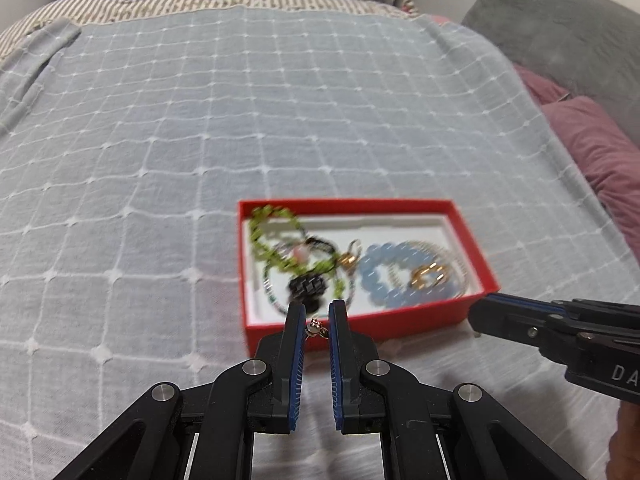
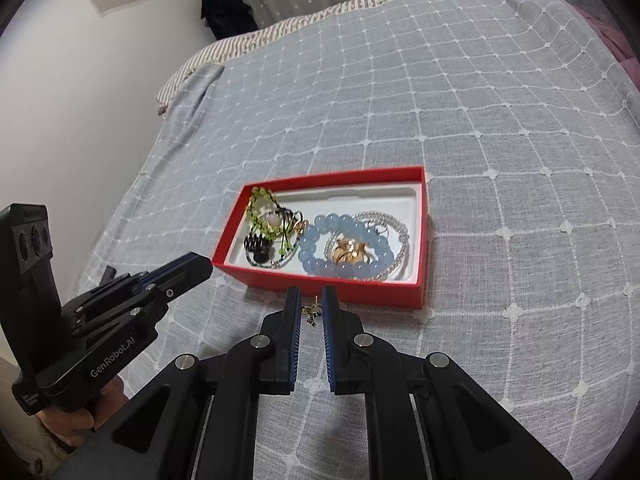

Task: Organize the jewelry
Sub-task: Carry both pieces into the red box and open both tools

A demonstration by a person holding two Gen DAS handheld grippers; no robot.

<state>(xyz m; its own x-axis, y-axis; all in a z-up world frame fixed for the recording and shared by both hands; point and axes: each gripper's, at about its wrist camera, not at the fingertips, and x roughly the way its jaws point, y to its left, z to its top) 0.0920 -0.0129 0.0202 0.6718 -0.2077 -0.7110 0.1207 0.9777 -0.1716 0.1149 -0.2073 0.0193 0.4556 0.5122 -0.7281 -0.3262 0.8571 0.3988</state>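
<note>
- Nearest, the left gripper [image 1: 316,312] pinches a small gold earring [image 1: 314,329] between its blue pads, jaws almost together.
- Beside it, the right gripper [image 2: 311,295] nips another tiny gold earring [image 2: 311,314] the same way, just short of the box's near wall.
- Next comes the shallow red cardboard box [image 2: 320,286] with a white liner, lying on the pale blue quilted bedspread [image 2: 500,140].
- Inside it lie a green beaded bracelet [image 2: 262,216], a black ridged charm [image 2: 256,245], a light blue round-bead bracelet [image 2: 344,248], a gold ring [image 2: 347,254] and a clear bead strand [image 2: 400,248].
- Farther off, purple pillows [image 1: 600,148] and a grey cushion [image 1: 560,28] line the bed's edge.
</note>
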